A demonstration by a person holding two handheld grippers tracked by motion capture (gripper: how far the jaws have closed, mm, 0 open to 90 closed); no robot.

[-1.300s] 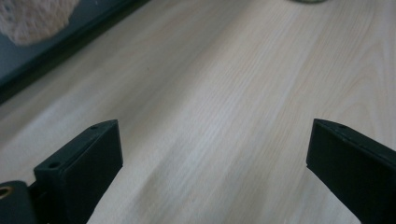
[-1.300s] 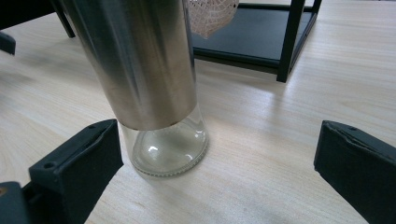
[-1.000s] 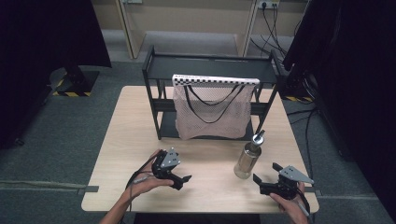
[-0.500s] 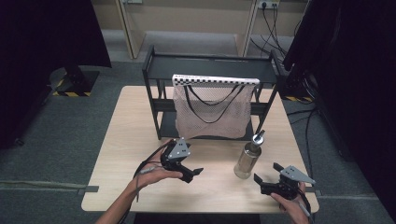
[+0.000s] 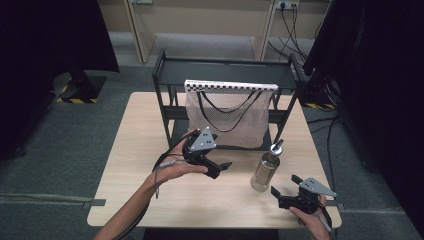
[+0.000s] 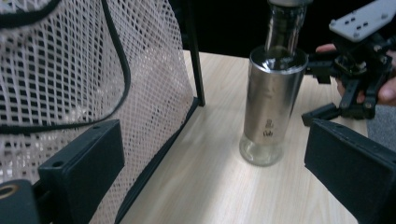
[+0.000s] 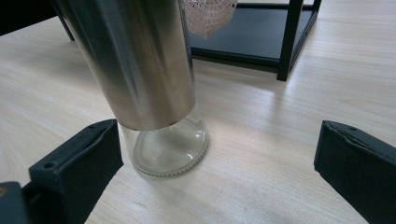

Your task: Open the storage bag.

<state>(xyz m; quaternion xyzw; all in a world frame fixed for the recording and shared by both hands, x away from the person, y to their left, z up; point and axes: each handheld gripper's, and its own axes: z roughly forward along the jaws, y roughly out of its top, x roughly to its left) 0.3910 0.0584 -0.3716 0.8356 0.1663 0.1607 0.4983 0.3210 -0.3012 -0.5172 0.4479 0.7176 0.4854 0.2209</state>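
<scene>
The left gripper [image 5: 220,167] has lifted off the table [image 5: 150,150] and moved toward the bottle [image 5: 265,170], jaws spread wide and empty. The right gripper [image 5: 287,187] stays low at the near right edge, also released. The bottle stands upright between them, beside the mesh bag [image 5: 227,117].

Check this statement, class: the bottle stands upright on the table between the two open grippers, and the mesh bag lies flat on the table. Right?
Not quite. The mesh bag hangs from the black rack, as the high view shows. The bottle does stand upright on the table between the open left gripper and right gripper.
</scene>
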